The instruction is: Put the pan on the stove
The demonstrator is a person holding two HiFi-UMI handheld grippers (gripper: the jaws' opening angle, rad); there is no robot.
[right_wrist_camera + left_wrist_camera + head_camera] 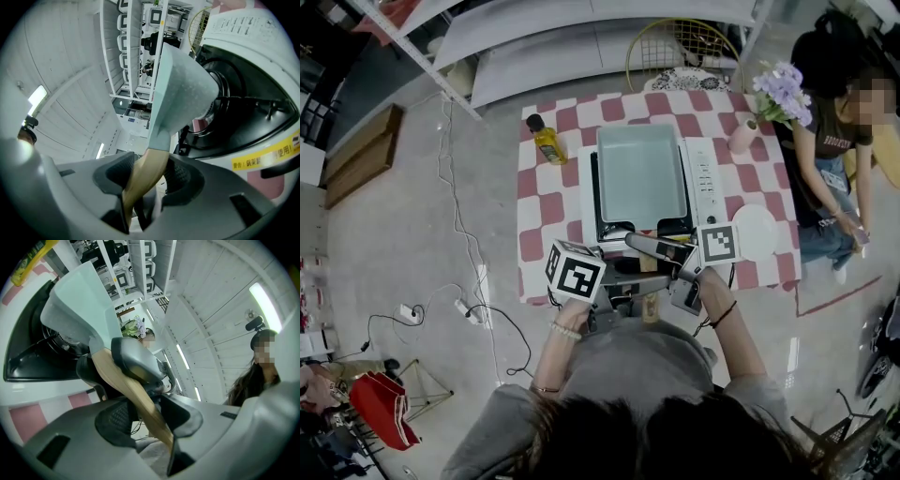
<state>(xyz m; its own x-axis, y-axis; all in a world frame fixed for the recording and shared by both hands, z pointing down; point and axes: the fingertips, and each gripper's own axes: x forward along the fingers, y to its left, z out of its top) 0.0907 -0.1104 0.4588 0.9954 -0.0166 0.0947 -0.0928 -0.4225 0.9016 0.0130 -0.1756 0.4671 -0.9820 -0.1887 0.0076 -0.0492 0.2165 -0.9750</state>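
Two sets of jaws, one tan wooden handle (132,387) —
left gripper (148,416) and right gripper (147,176) clamp it part-open; pale-green rectangular pan (640,173) over white stove (706,178).

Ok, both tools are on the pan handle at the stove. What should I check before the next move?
1. Grip of left tool on handle: ok, jaws closed on it.
2. Grip of right tool on handle: ok, jaws closed on it.
3. Is the pan over the stove: ok, centred in the head view.
4. Is the pan seated on the burner: cannot tell, contact is hidden.
5. Is the bottle clear of the pan: ok, it stands apart beside the stove.
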